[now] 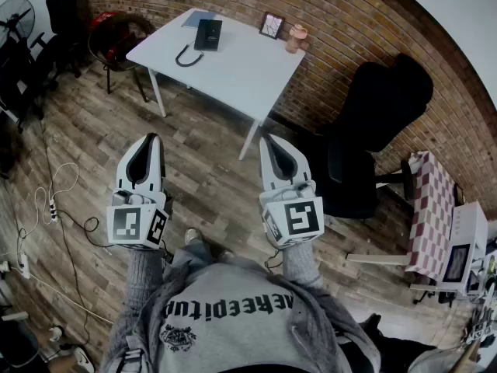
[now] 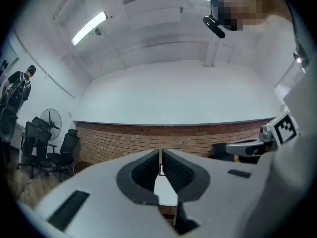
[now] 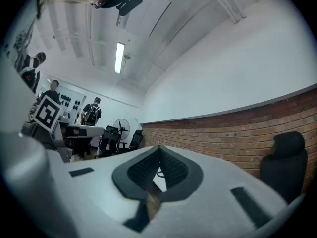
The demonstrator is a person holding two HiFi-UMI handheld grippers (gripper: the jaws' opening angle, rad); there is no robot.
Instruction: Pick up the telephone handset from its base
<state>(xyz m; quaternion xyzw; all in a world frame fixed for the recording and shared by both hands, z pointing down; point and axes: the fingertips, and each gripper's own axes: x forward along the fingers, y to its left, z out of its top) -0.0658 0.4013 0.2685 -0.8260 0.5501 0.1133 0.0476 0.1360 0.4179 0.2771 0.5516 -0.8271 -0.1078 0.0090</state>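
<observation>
Head view: telephone handset (image 1: 208, 33), seemingly still cradled, lies at far side of white desk (image 1: 233, 72), well apart from left tongs (image 1: 152, 140) and right tongs (image 1: 269, 141), both closed and empty; advice: step closer, open one pair, grip handset mid-length.

White table (image 1: 233, 68) far off, black telephone (image 1: 208, 34) on it. Red-brown brick wall (image 1: 365, 22) behind. Grey-brown wood-plank floor (image 1: 210, 185). Black office chair (image 1: 380, 99) at right. Red-and-white checked cloth (image 1: 431, 208) far right. White left gripper (image 1: 152, 140) and right gripper (image 1: 269, 141), with black-and-white square markers (image 1: 301, 217).
</observation>
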